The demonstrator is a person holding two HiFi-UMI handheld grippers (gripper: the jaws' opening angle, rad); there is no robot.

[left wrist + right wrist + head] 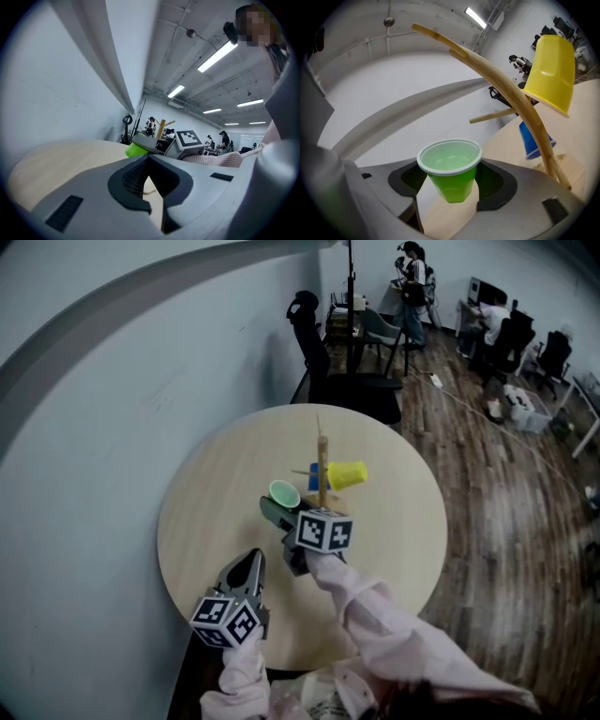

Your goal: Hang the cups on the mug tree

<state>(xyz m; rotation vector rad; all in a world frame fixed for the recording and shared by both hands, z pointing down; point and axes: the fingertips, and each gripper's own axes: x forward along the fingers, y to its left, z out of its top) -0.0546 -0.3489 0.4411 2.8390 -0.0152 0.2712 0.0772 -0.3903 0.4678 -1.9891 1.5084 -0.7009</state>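
Observation:
A wooden mug tree (322,474) stands at the middle of the round table (206,512). A yellow cup (347,475) hangs upside down on its right peg, and a blue cup (313,474) shows behind the stem. My right gripper (281,505) is shut on a green cup (284,493), held mouth-up just left of the tree. In the right gripper view the green cup (450,176) sits between the pads, with the tree stem (511,98), the yellow cup (551,75) and the blue cup (533,140) beyond. My left gripper (254,559) hovers shut and empty near the table's front edge.
A pale wall runs close along the table's left side. A black office chair (323,362) stands behind the table. Desks, chairs and people fill the far right of the room over a wooden floor (506,512).

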